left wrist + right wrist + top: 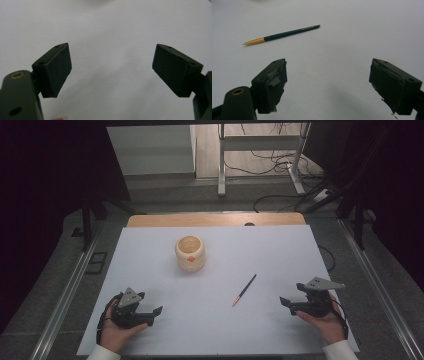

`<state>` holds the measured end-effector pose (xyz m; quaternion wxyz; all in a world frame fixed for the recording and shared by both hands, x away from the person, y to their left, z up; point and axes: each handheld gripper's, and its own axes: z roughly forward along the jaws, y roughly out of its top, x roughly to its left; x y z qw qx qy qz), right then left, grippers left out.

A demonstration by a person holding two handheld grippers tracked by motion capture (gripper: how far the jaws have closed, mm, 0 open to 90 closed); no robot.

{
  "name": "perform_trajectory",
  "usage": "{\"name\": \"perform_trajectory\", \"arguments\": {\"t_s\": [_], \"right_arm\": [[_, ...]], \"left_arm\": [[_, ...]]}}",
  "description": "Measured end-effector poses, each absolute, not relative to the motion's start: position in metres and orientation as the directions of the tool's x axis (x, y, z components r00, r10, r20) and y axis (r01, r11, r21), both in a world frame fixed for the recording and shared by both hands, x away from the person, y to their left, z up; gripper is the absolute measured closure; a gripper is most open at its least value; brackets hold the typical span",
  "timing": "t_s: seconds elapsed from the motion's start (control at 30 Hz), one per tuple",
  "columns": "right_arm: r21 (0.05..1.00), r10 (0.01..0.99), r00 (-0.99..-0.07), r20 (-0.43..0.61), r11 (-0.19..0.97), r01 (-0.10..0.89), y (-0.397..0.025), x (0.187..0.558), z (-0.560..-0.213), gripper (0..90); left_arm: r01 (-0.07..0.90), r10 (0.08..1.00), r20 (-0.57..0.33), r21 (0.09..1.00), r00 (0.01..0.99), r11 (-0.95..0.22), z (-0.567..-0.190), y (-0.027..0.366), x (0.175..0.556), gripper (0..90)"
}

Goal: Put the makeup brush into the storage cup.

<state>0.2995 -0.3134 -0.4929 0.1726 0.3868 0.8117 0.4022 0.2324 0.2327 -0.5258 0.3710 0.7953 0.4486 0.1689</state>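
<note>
Both pairs of jaws stand spread wide with nothing between them and nothing touching their pads. In the left gripper view the two black jaws of the left gripper (111, 70) frame only bare white surface; in the right gripper view the jaws of the right gripper (328, 85) are parted about as far, their pads scuffed and ragged at the edges, and beyond them lies the pencil (282, 34), well apart from the tips. From the high view the left gripper (152, 315) rests low at the near left of the table (150, 245), held in the person's left hand (117, 332), its jaws turned toward the middle; the right gripper (290, 303) sits at the near right in the right hand (325, 322), jaws likewise turned inward. The pencil (244, 290) lies flat on the white sheet between the two grippers, nearer the right one, slanted so its dark end points far and right and its orange-gold end points near and left. Farther off, left of centre, a pale round cup (190, 253) stands upright, well apart from the pencil and both grippers; a small orange mark shows inside it, though what it is I cannot tell.
</note>
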Motion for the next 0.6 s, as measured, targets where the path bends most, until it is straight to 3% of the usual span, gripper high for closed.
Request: {"name": "perform_trajectory", "arguments": {"t_s": [0.6], "right_arm": [[0.774,0.708,-0.706,0.017,0.438,0.458,-0.3075,0.3019,-0.4894,15.8]], "left_arm": [[0.593,0.845,-0.053,0.735,0.533,-0.328,-0.5266,0.2329,0.2308,16.3]]}}
